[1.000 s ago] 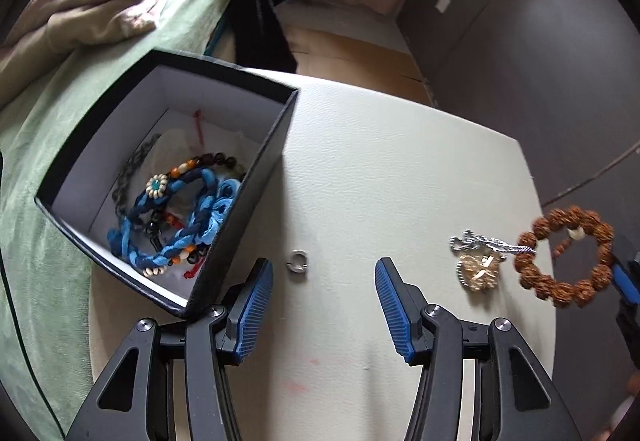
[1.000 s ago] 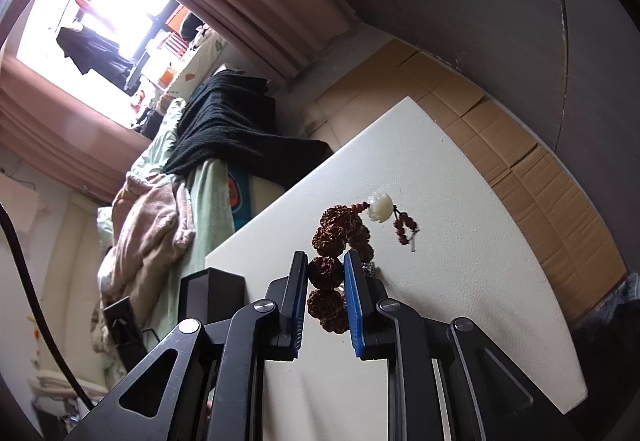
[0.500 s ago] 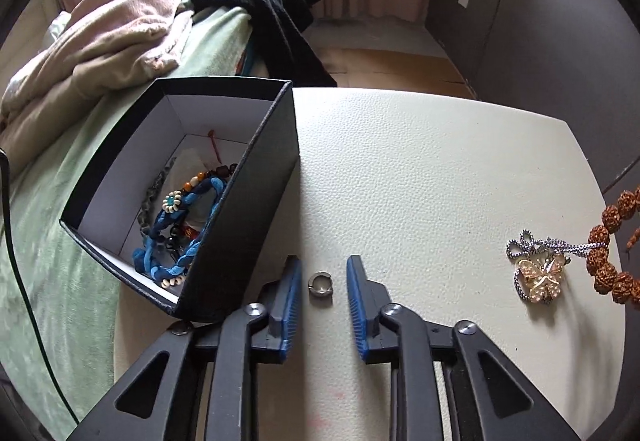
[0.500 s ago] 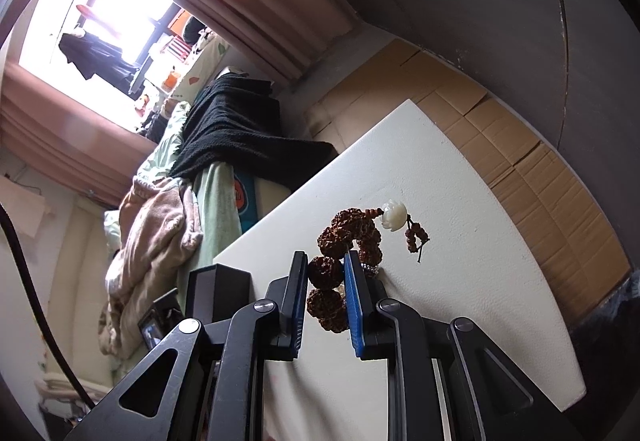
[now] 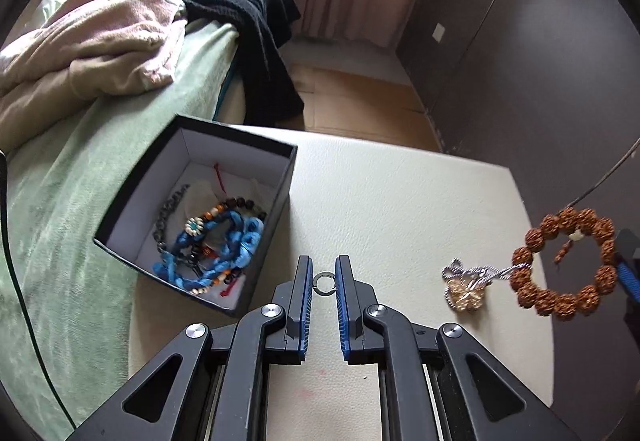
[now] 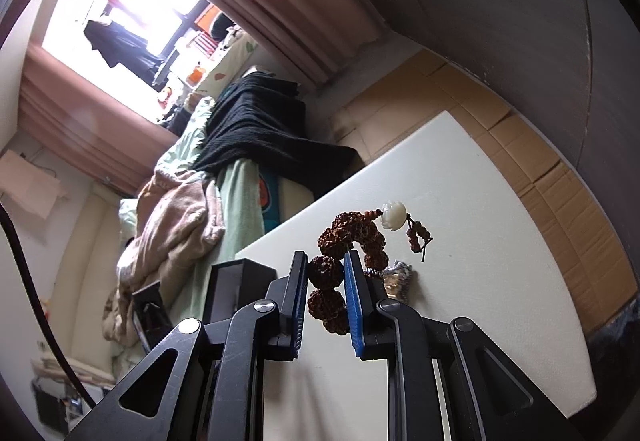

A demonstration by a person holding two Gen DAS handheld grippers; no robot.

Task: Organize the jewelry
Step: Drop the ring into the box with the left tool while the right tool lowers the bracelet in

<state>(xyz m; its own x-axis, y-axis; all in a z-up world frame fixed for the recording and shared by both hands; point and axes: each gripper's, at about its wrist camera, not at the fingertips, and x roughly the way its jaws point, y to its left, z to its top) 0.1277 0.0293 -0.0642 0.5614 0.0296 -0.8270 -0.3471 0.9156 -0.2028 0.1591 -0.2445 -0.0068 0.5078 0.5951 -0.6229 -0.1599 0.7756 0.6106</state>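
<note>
While the left gripper (image 5: 324,281) pinches a small silver ring (image 5: 325,282) between its fingers at lower centre, beside the black box (image 5: 280,201) on the table (image 5: 400,209), the right gripper (image 6: 326,277) clamps the brown bead bracelet (image 6: 352,237).
</note>
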